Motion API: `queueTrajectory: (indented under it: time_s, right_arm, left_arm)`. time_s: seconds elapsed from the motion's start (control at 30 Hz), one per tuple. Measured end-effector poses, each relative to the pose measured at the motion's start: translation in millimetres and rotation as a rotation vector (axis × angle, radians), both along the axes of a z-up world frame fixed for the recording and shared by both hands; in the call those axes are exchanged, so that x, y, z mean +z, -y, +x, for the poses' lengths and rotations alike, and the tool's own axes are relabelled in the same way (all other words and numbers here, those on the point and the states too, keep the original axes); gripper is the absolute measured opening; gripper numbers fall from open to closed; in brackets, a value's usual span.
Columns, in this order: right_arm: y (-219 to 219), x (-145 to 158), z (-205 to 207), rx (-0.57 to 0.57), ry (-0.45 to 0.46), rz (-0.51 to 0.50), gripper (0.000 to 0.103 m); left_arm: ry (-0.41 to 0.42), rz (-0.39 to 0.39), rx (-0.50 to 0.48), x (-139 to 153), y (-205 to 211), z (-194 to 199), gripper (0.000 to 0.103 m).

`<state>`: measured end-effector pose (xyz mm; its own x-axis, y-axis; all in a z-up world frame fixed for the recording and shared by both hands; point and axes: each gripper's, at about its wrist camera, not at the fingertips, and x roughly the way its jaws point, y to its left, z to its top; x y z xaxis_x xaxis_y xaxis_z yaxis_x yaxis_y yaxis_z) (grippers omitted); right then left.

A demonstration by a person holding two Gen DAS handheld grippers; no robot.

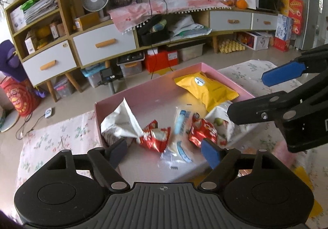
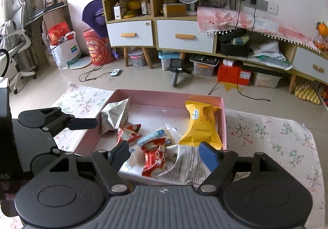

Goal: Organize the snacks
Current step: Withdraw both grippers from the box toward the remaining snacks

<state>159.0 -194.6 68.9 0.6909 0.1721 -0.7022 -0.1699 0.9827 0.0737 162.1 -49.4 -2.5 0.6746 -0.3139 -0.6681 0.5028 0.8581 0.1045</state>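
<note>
Snacks: yellow pack (image 2: pixel 202 126), two red packs (image 2: pixel 128 131), white bags (image 2: pixel 114 115) and blue-white pack (image 2: pixel 157 136), all inside pink box (image 2: pixel 168 94)
Box: on floral cloth (image 2: pixel 266 132)
Left gripper (image 1: pixel 165 152): fingers apart, holding nothing
Right gripper (image 2: pixel 164 152): fingers apart, holding nothing

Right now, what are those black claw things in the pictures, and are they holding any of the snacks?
They are two grabbing tools that a person holds, one in each hand. Each tool has a camera looking along its jaws, so you get two pictures. The left gripper and right gripper hover over a pink box on a flowery cloth. Inside lie a yellow packet, red wrappers and white bags. Both jaws are open, holding nothing.
</note>
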Motion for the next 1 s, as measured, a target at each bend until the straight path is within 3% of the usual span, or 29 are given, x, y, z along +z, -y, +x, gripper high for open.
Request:
queueTrajectory:
  time_s: [0.27, 0.57, 1.0]
  right_arm:
    - [-2, 16, -26, 0.002, 0.013, -0.023, 0.071]
    - [0, 25, -58, -0.005, 0.015, -0.039, 0.077]
    - [3, 2, -99, 0.031, 0.007, -0.049, 0.081]
  left_arm:
    - [-0.021, 0.012, 0.018, 12, -8, -30, 0.092]
    - [-0.046, 0.041, 0.034, 18, -16, -67, 0.097]
    - [-0.091, 0.03, 0.054, 2, -34, -100, 0.097]
